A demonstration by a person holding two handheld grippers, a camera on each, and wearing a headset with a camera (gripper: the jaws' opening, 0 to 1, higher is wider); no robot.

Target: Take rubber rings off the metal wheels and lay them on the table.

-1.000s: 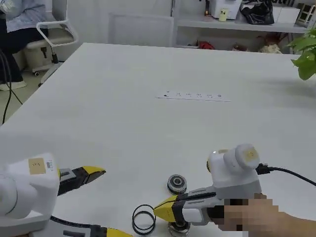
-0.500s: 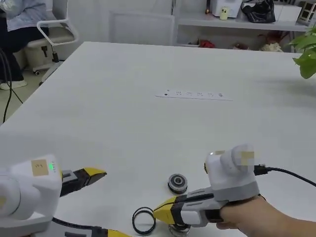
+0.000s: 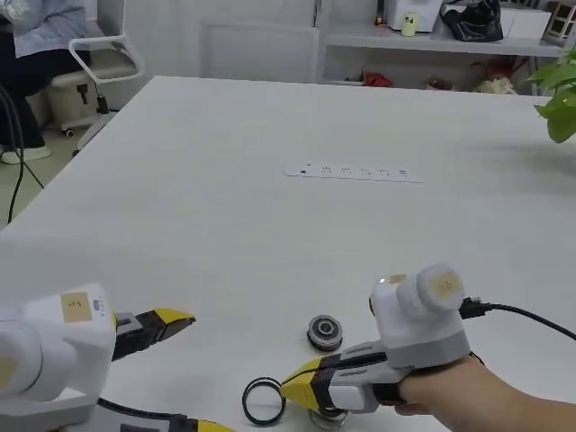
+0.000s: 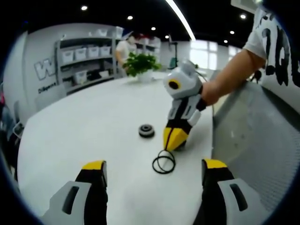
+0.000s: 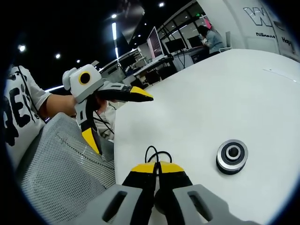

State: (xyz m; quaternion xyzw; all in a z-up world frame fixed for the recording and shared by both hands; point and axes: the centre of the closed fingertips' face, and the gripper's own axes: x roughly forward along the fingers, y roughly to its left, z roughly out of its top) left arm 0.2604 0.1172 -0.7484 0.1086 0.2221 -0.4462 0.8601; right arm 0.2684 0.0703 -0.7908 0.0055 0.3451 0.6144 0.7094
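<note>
Two black rubber rings [image 3: 263, 400] lie overlapping on the white table [image 3: 270, 225] near its front edge. My right gripper [image 3: 290, 387] is shut, its yellow tips touching the rings' [image 5: 152, 153] edge; whether they pinch a ring I cannot tell. A metal wheel [image 3: 324, 331] stands just beyond it, also visible in the right gripper view [image 5: 232, 156]. A second wheel [image 3: 326, 416] peeks out under the right gripper. My left gripper [image 3: 193, 372] is open at the lower left, its jaws wide apart and pointed at the rings [image 4: 163, 161] and the right gripper [image 4: 174, 139].
A white power strip [image 3: 353, 172] lies mid-table. A leafy plant [image 3: 560, 99] reaches in at the far right. An office chair [image 3: 94, 67] stands past the table's left corner, with shelves [image 3: 432, 40] behind. A black cable [image 3: 531, 317] trails from the right gripper.
Hardly anything: both grippers hold nearly the same places, and the rings and wheels lie as before. The view has shifted slightly.
</note>
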